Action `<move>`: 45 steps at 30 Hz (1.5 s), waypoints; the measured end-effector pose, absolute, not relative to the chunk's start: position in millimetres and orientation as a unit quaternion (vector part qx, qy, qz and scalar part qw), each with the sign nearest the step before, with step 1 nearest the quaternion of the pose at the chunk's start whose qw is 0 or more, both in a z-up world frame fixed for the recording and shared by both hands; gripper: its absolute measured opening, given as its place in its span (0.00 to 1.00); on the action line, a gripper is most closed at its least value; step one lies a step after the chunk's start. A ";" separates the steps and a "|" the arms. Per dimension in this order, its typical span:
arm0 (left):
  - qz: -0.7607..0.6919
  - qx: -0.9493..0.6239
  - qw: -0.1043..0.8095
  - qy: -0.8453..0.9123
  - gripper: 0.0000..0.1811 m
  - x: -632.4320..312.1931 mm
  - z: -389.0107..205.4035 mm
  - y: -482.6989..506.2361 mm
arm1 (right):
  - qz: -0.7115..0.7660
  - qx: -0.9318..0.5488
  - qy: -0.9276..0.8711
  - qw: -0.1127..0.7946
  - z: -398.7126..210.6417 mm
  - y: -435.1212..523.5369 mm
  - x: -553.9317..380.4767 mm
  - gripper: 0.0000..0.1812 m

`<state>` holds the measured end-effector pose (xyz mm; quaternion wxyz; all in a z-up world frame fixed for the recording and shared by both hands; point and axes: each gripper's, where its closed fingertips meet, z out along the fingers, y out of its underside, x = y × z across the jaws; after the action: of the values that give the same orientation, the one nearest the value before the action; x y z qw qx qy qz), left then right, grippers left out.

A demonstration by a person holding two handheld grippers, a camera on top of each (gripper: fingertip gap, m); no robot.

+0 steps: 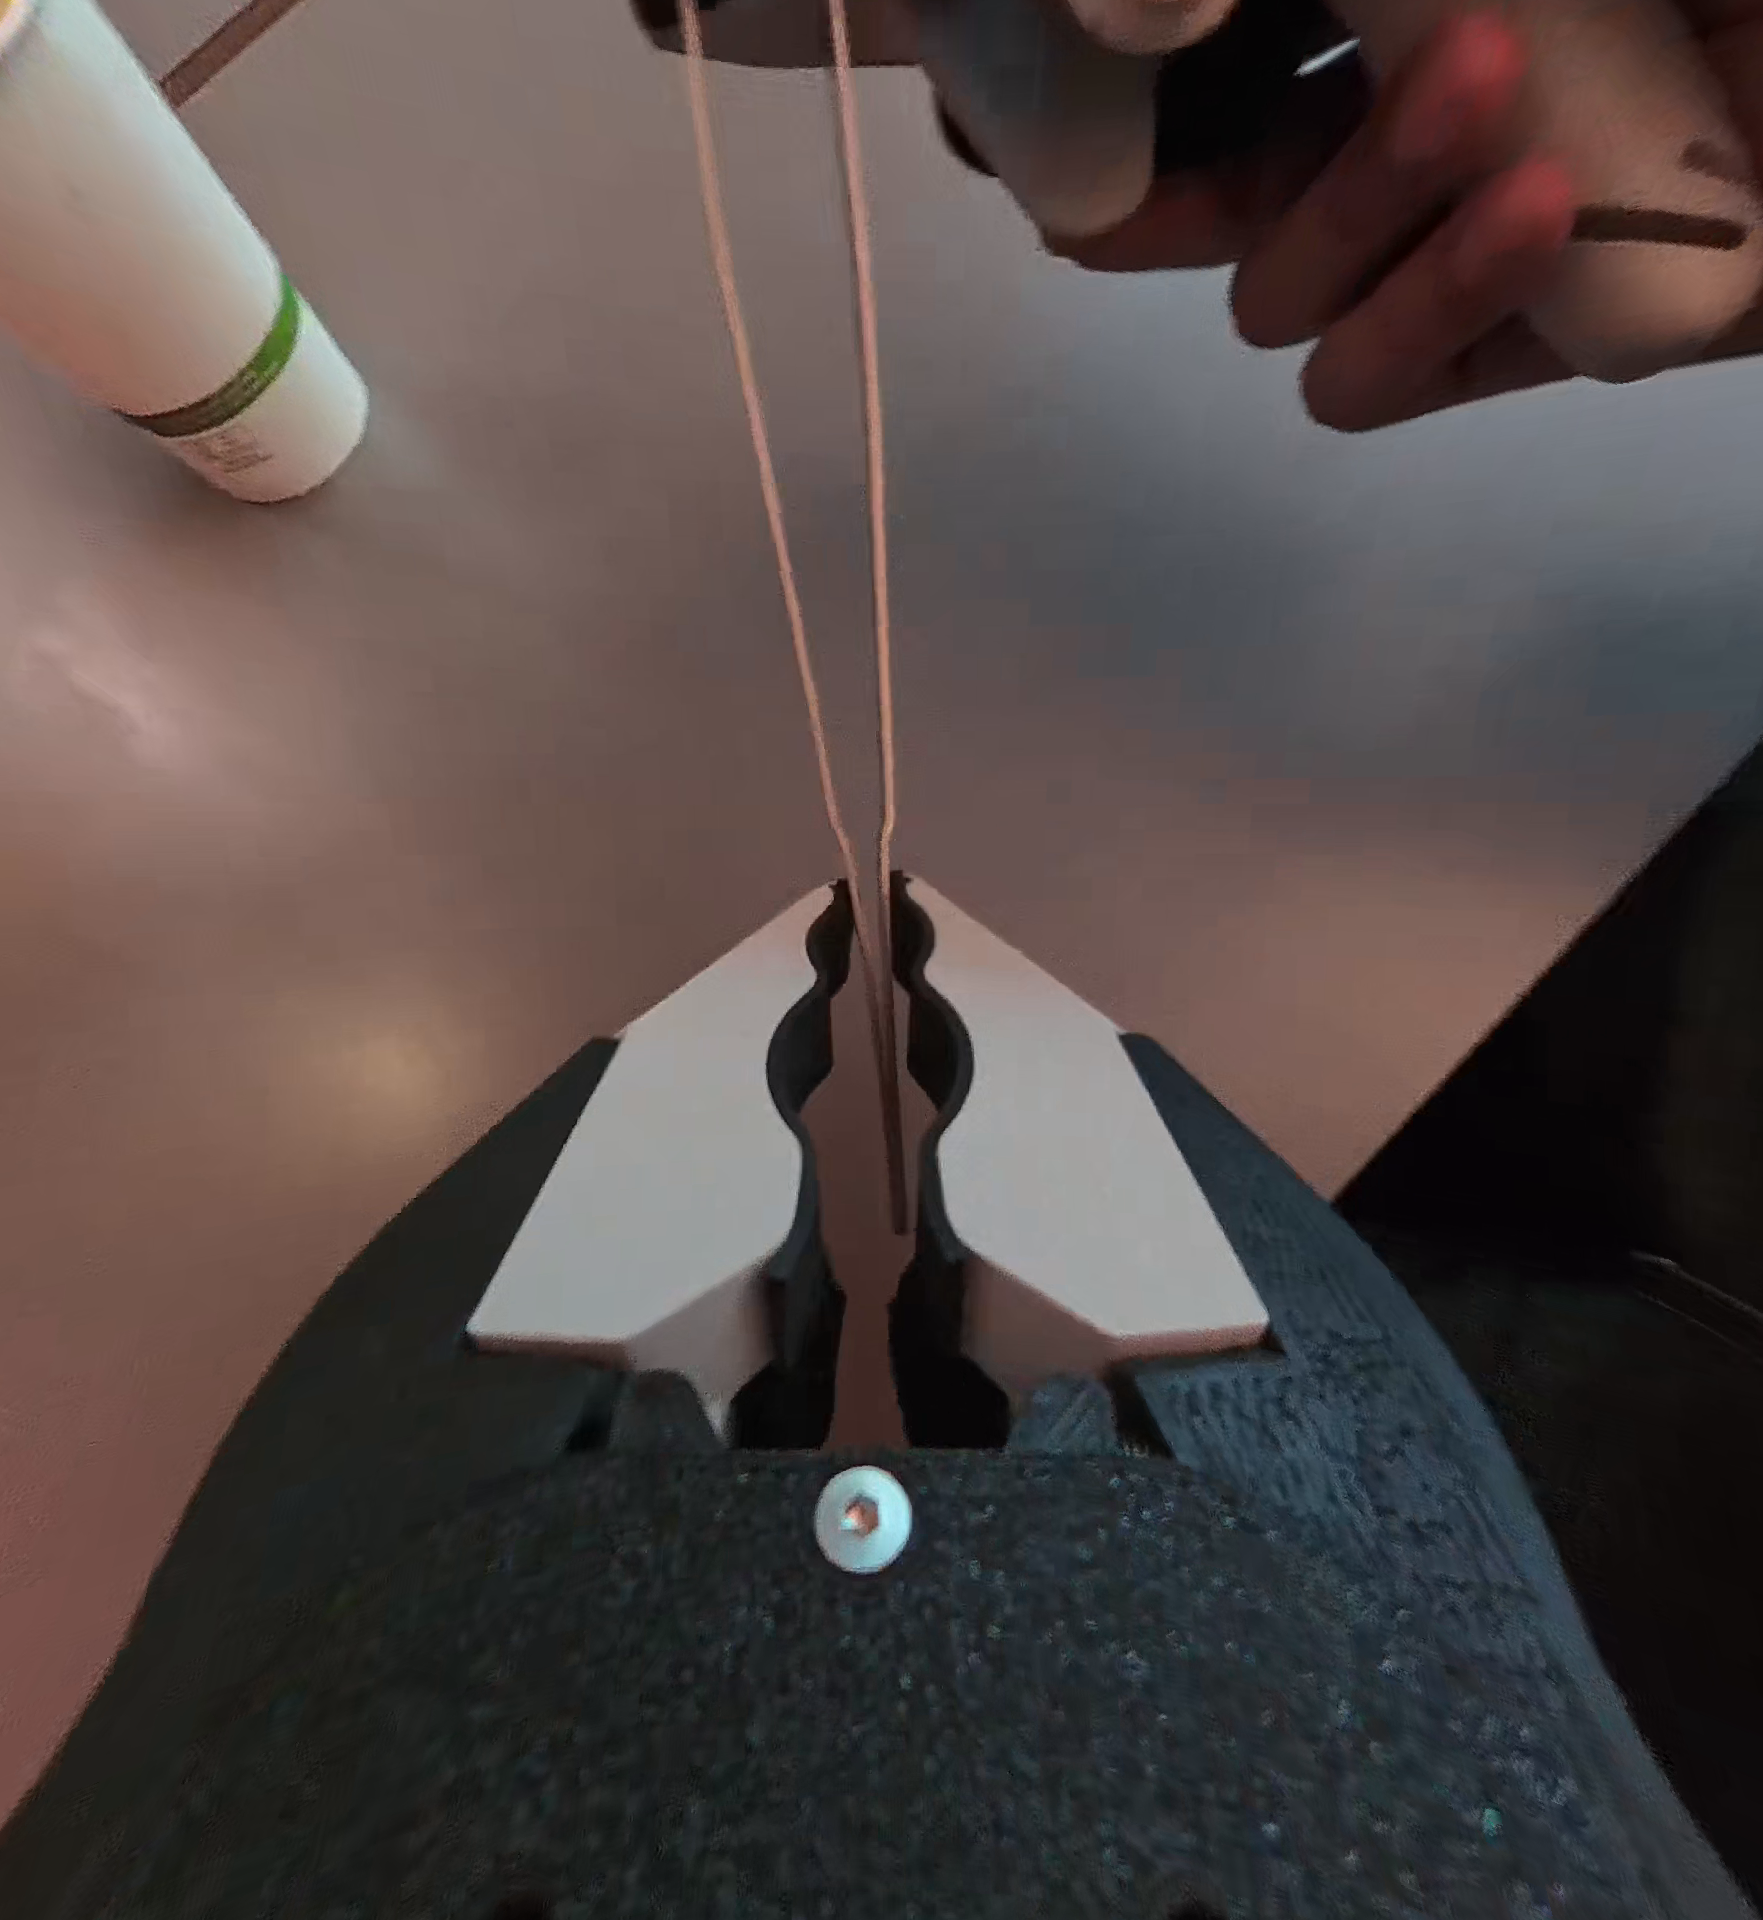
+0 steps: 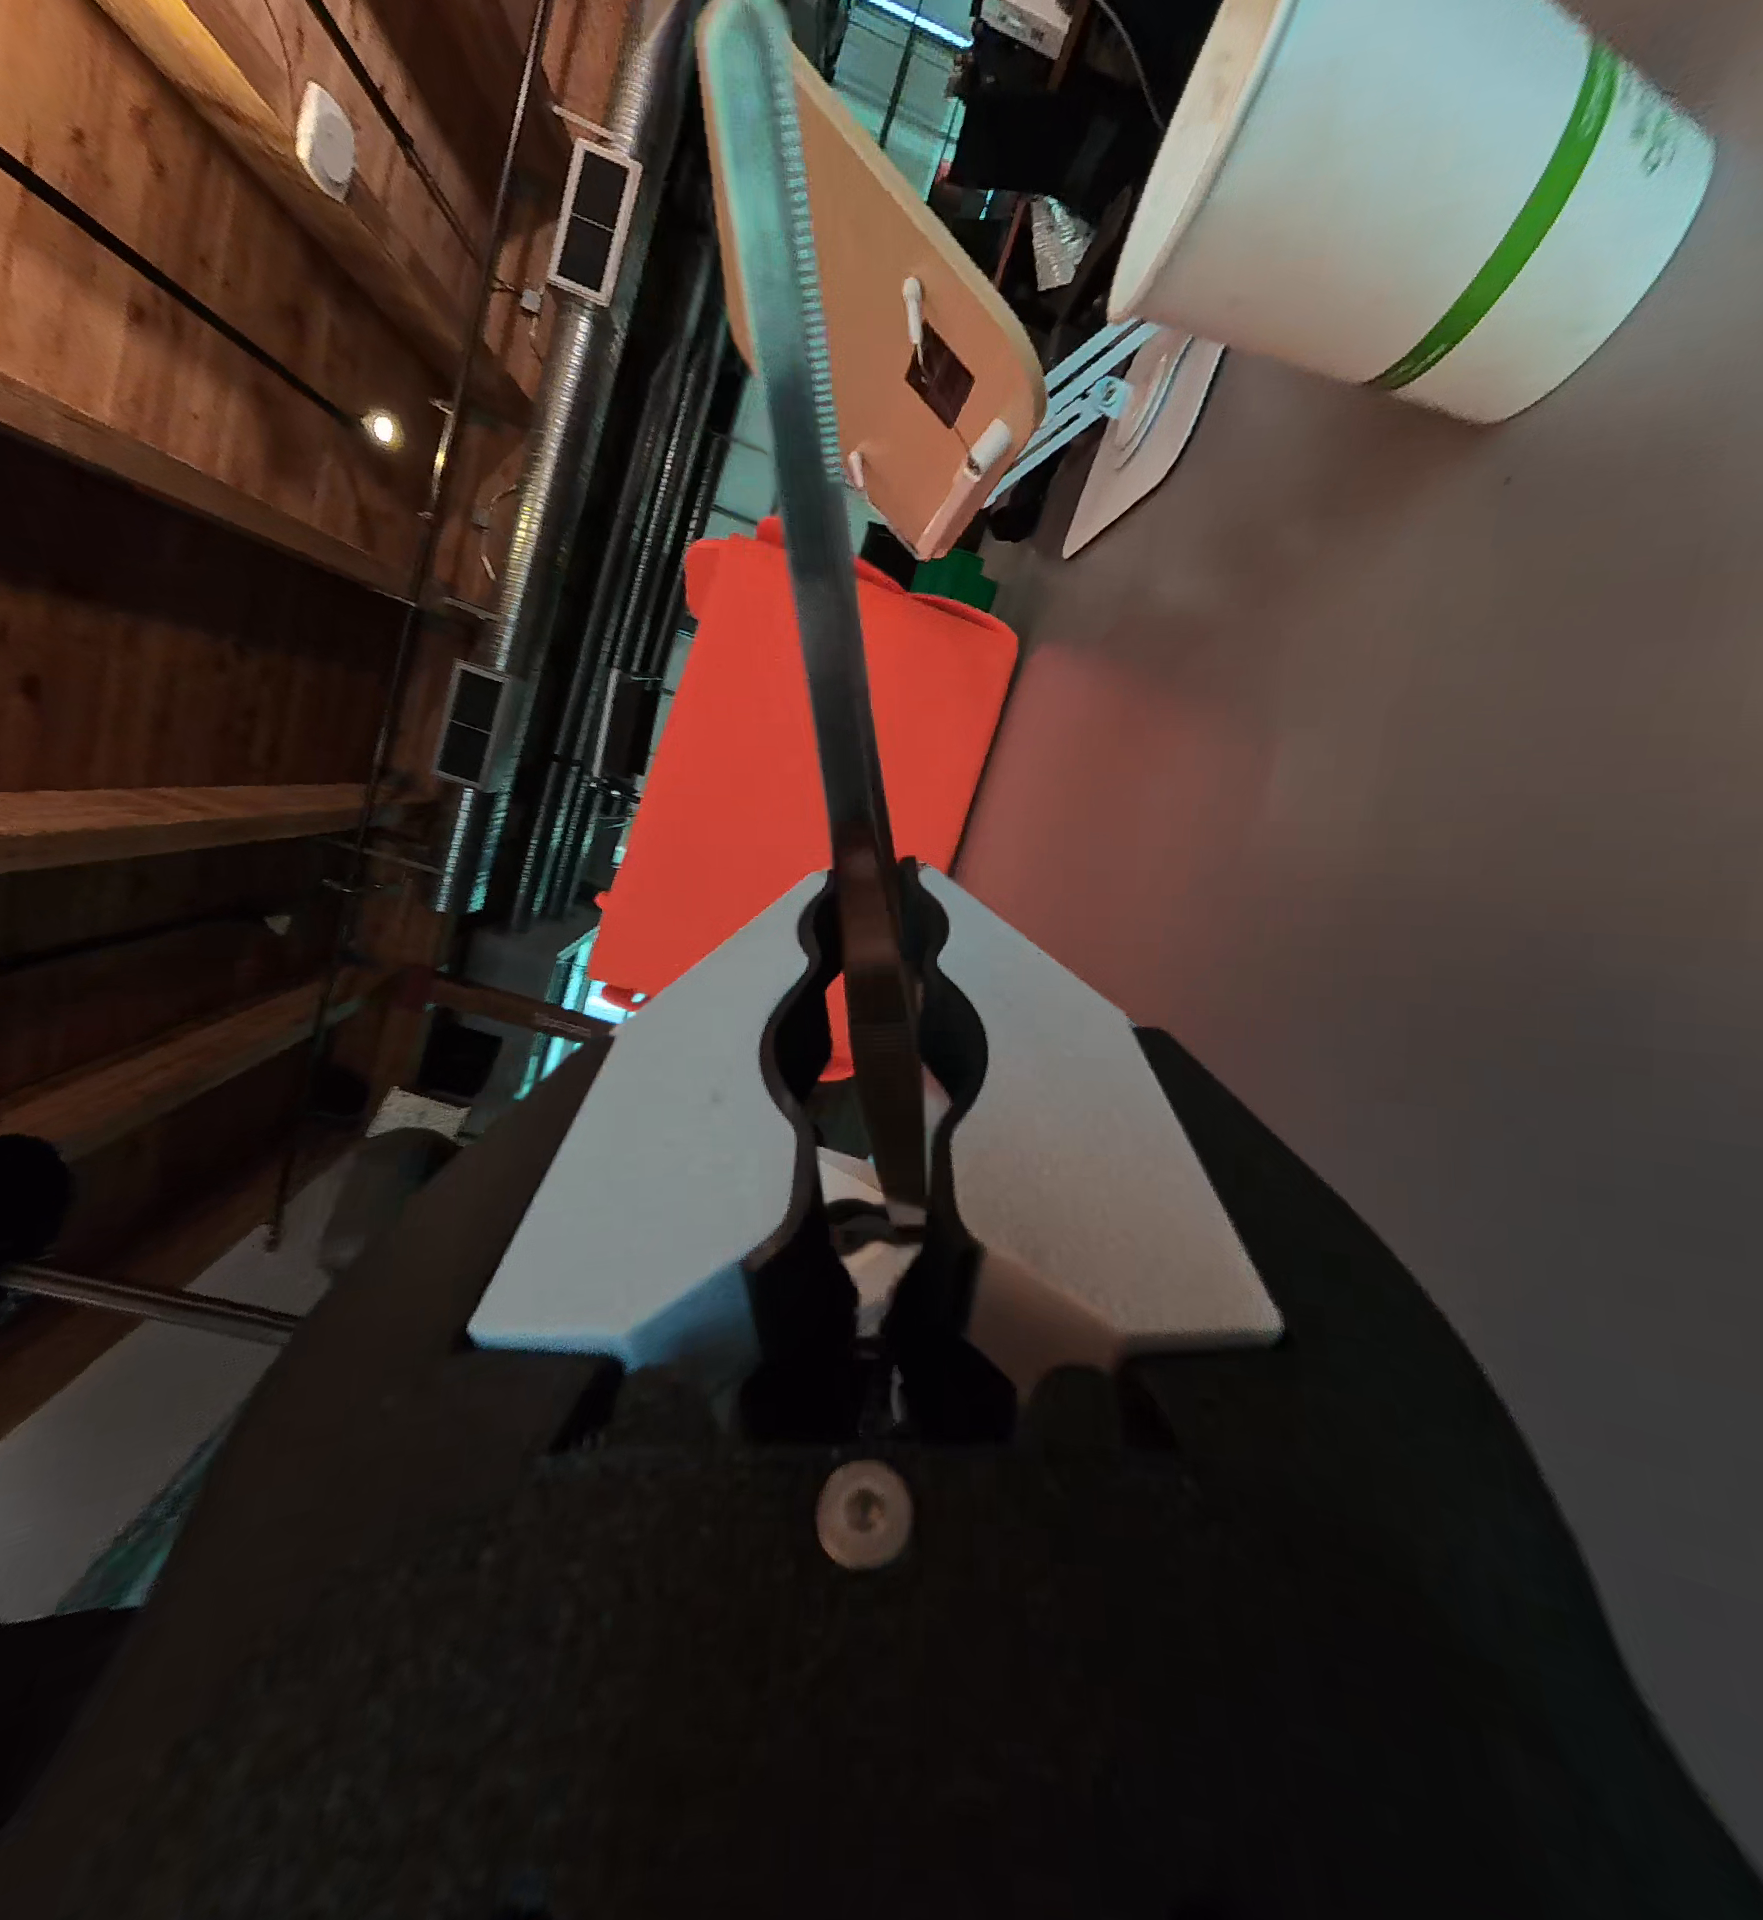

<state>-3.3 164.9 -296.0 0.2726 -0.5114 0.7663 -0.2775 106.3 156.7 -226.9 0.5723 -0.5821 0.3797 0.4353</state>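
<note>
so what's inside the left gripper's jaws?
A thin tan loop, its two strands pinched together between the near-closed fingers of the left gripper. Its far end runs out of frame, so what it is attached to stays unseen.

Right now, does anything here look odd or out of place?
Nothing looks spilled or broken. The paper cup stands upright on the table. The left gripper is shut on a thin strip, the right gripper on a cable tie that runs through a small tan board.
</note>
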 end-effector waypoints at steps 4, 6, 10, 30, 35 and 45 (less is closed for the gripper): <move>-0.291 -0.529 0.280 0.747 0.03 2.5 -290.3 175.0 | 0.398 -0.600 0.358 0.594 -222.9 155.5 114.5 0.12; -0.307 -0.543 0.270 0.733 0.03 2.9 -288.2 180.4 | 0.380 -0.608 0.345 0.606 -218.8 152.8 120.3 0.26; -0.297 -0.567 0.275 0.717 0.02 -2.7 -287.1 210.2 | 0.335 -0.611 0.337 0.633 -206.9 131.8 138.8 0.35; -0.252 -0.589 0.236 0.731 0.03 10.8 -333.5 214.8 | 0.241 -0.735 0.256 0.580 -236.3 98.7 112.0 0.28; -0.241 -0.591 0.230 0.734 0.03 34.5 -348.2 203.7 | 0.222 -0.748 0.244 0.576 -240.0 101.0 111.7 0.28; -0.311 -0.580 0.179 0.732 0.05 53.0 -350.7 190.8 | 0.202 -0.754 0.230 0.581 -239.5 100.3 110.1 0.29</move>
<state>53.0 190.8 -350.7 0.1789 -0.5795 0.7317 -0.3111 110.1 100.3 -239.5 0.5810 -0.7539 0.2304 0.2024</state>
